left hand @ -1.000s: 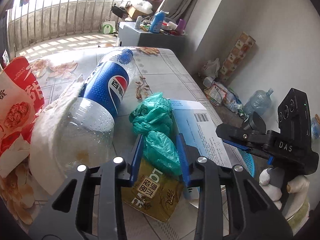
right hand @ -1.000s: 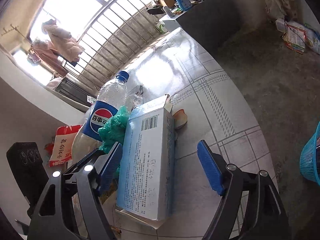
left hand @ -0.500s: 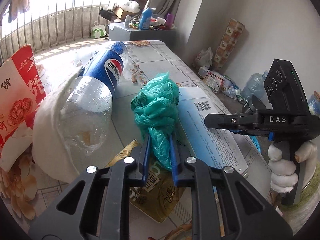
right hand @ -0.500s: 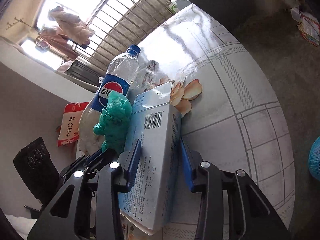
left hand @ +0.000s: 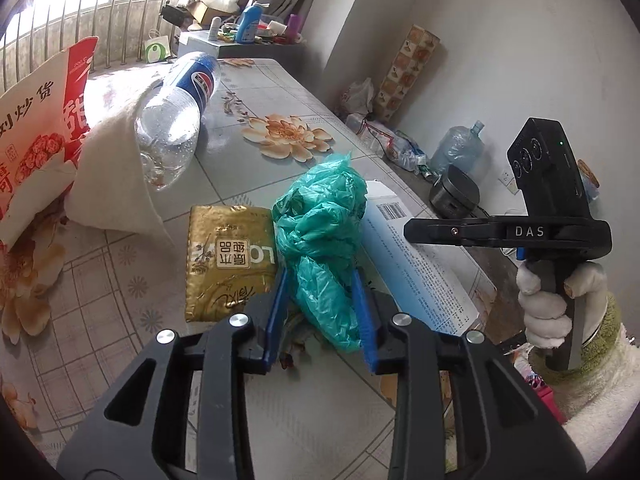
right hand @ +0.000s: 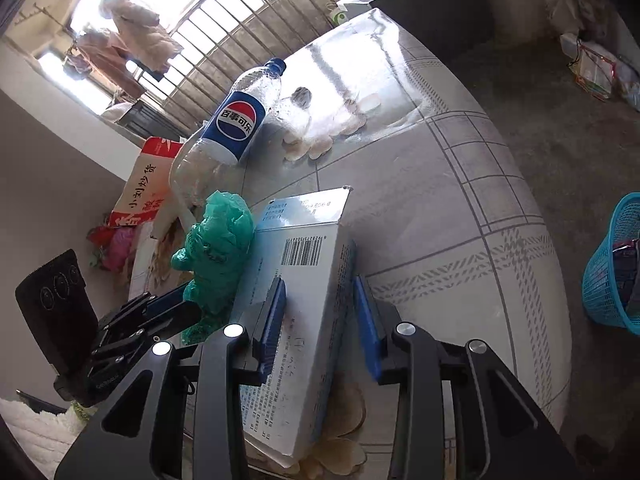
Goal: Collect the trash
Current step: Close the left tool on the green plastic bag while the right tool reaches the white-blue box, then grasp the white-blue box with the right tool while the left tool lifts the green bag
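My left gripper (left hand: 320, 300) is shut on a crumpled green plastic bag (left hand: 320, 232) and holds it above the table. The bag also shows in the right wrist view (right hand: 216, 248). My right gripper (right hand: 316, 320) is shut on a pale blue cardboard box (right hand: 304, 280) with a barcode, lifted off the table. The box shows in the left wrist view (left hand: 412, 264) beside the bag. A gold packet (left hand: 228, 260) lies flat on the table. An empty Pepsi bottle (left hand: 180, 112) lies on its side further back.
A red and white snack bag (left hand: 36, 136) and a white cloth (left hand: 112, 172) lie at the left of the floral table (right hand: 440, 208). A blue mesh basket (right hand: 612, 268) stands on the floor at the right. Clutter lines the far wall.
My left gripper closed on the green bag and lifted it back. My right gripper closed on the blue box and raised it off the table.
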A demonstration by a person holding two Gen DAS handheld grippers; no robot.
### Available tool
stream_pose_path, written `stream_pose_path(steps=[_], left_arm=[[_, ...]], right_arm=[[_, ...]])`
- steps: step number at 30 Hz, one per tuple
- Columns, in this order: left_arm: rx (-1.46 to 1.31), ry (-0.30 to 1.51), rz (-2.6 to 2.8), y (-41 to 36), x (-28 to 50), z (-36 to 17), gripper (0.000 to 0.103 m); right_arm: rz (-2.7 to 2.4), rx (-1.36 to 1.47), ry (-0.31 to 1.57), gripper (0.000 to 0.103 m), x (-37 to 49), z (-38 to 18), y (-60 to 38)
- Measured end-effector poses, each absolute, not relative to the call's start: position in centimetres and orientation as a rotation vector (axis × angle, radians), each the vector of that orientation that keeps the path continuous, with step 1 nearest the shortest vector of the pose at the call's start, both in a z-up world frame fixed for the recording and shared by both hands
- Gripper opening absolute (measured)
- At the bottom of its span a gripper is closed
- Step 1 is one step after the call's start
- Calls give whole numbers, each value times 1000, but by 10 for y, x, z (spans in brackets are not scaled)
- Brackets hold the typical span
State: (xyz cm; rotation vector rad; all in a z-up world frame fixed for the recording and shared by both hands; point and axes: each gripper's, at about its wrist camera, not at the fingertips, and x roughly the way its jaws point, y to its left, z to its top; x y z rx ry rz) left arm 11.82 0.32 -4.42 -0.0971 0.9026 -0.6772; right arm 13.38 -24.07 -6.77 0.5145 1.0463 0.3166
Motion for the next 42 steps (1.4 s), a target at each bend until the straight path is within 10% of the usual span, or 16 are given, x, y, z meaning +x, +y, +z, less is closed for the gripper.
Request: stream_pose_path(steps=[15, 42], left_arm=[[-144, 841, -656, 21, 103, -28, 44], [-81, 889, -633, -17, 129, -39, 37]], right_arm=[[258, 386, 1059, 75, 107, -47, -216], [108, 208, 1128, 69, 104, -58, -231]])
